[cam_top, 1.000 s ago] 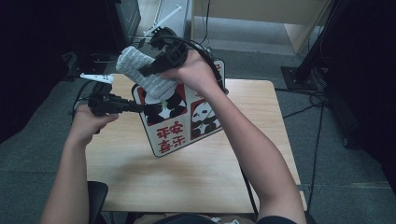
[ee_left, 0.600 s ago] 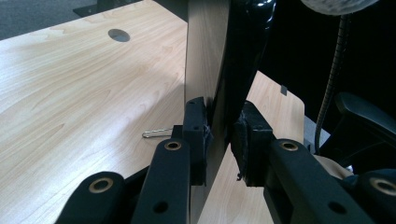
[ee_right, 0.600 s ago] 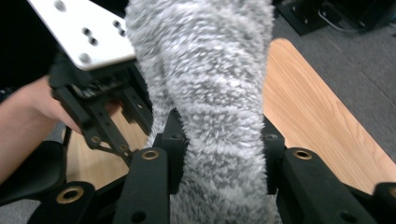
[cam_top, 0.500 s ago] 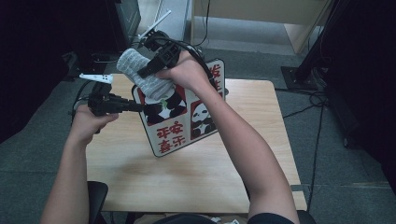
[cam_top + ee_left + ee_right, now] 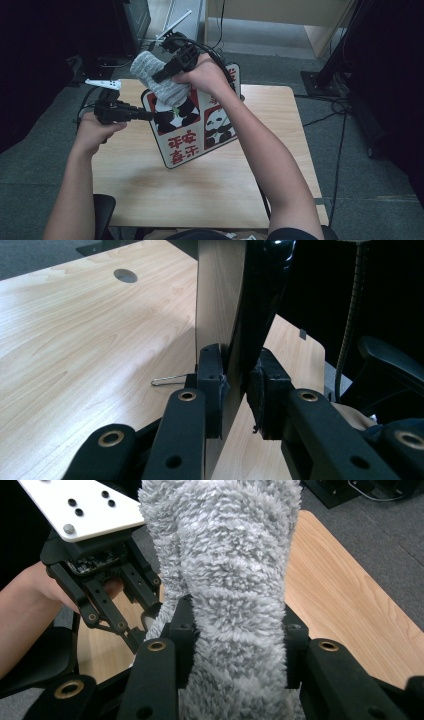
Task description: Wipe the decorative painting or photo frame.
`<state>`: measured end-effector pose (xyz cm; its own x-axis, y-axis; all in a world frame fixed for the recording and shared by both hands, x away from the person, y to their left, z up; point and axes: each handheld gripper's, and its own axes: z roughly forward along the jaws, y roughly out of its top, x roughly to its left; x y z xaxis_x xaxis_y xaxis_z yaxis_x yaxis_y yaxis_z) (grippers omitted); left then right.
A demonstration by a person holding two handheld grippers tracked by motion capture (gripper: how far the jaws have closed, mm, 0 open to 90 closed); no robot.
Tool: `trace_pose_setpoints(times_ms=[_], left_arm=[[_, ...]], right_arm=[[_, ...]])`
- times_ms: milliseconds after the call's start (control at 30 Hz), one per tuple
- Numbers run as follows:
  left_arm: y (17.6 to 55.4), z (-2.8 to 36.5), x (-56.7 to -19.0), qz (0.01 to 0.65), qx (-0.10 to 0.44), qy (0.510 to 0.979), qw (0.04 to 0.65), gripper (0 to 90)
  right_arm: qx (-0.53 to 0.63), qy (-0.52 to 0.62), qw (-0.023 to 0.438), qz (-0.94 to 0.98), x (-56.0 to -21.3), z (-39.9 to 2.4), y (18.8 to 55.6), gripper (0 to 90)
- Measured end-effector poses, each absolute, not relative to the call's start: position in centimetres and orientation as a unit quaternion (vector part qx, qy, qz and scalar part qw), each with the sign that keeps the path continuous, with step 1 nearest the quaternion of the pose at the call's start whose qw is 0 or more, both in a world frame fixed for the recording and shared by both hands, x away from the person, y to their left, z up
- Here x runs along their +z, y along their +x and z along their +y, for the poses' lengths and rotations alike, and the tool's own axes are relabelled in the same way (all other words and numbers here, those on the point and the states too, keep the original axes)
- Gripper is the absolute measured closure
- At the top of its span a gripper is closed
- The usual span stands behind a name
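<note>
We see the left gripper [image 5: 145, 115] with its fingers clamped on the left edge of the panda board [image 5: 192, 135], which stands tilted over the table [image 5: 210, 195], nearer its far edge. The right gripper [image 5: 160, 77] has the grey fluffy cloth [image 5: 160, 82] between its fingers (its jaws have just been opening a little, the pads close against the cloth), and the cloth lies against the board's upper left corner.
</note>
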<state>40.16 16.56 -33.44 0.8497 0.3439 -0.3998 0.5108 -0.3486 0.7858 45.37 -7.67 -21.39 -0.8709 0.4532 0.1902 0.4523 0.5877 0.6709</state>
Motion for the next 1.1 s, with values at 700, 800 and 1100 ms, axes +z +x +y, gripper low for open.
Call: trace_pose_setpoints(times_ms=[700,800,1100], left_arm=[[40.1,16.6,-33.4,0.261,-0.08,0.818,0.507,77.4],[40.1,16.6,-33.4,0.261,-0.081,0.817,0.507,77.3],[40.1,16.6,-33.4,0.262,-0.08,0.817,0.507,77.3]], right_arm=[[0.381,0.28,-0.007,0.881,-21.5,-10.6,46.2,63.6],[0.38,0.284,-0.005,0.88,-21.5,-11.1,46.3,63.6],[0.384,0.294,-0.009,0.875,-21.6,-12.2,46.7,63.8]])
